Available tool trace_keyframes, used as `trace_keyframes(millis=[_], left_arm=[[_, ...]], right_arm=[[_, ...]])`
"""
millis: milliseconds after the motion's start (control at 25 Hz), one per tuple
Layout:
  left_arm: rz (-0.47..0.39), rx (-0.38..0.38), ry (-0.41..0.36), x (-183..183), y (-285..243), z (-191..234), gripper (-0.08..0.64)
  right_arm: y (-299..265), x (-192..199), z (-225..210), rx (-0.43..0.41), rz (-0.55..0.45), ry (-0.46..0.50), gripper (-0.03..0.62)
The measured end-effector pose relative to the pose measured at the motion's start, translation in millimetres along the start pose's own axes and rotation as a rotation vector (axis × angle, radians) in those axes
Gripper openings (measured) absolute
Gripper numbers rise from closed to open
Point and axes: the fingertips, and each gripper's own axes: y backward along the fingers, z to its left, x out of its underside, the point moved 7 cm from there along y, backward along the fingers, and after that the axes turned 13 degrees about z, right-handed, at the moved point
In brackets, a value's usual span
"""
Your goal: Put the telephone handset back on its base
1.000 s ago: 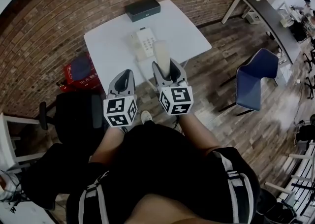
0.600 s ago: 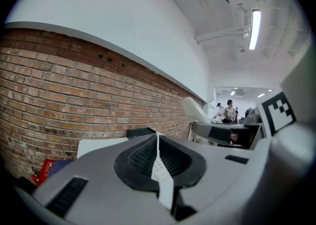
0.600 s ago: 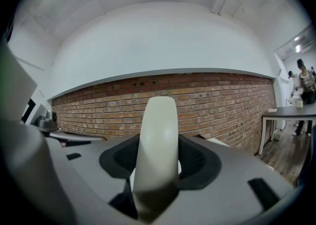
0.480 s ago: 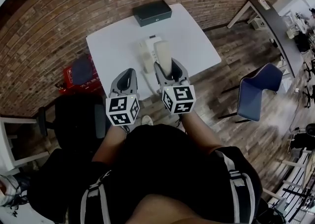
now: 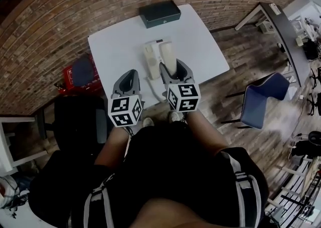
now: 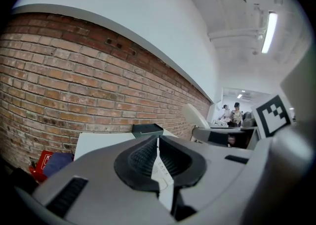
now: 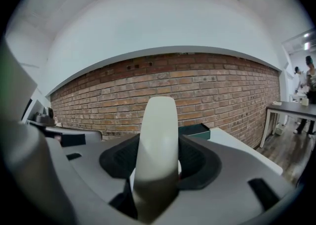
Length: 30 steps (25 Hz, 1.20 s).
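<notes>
One dark box [image 5: 159, 13] beyond base [image 5: 151, 57], perhaps bag [image 5: 83, 71]

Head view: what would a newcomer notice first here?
The pale telephone handset gripped in the right tool stands out first, poised over the white table right beside the phone base. The left tool is shut and empty over the table's near edge. A dark box lies at the far edge, by the brick wall.

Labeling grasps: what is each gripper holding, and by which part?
Right gripper clamps the cream handset near one end, with most of it jutting past the jaws. Left gripper is shut on nothing.
</notes>
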Motion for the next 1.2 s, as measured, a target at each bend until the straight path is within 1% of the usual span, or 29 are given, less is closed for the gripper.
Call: trace_keyframes(millis=[120, 320, 400, 480, 680, 800, 960, 1200], left_arm=[[-0.004, -0.045, 0.017, -1, -6, 1, 0.012], [-0.021, -0.134, 0.075, -6, -15, -5, 0.012], [-0.020, -0.172, 0.067, -8, -15, -10, 0.012], [-0.019, -0.200, 0.056, -12, -17, -13, 0.012], [-0.023, -0.260, 0.058, -21, -19, -12, 0.012], [-0.019, -0.292, 0.073, -21, -18, -8, 0.012], [-0.018, -0.333, 0.090, -21, -15, -2, 0.012], [-0.011, -0.381, 0.121, -16, -7, 7, 0.012]], right_arm=[[-18, 2, -8, -0.035, 0.045, -0.007, 0.206], [-54, 12, -28, -0.085, 0.139, -0.028, 0.206], [-70, 16, -32, -0.109, 0.190, -0.041, 0.206], [-85, 21, -34, -0.115, 0.232, -0.045, 0.206], [-118, 35, -32, -0.129, 0.322, -0.003, 0.206], [-137, 43, -32, -0.123, 0.370, -0.016, 0.204], [-160, 47, -37, -0.092, 0.420, -0.029, 0.204], [-185, 52, -37, -0.050, 0.454, 0.004, 0.204]])
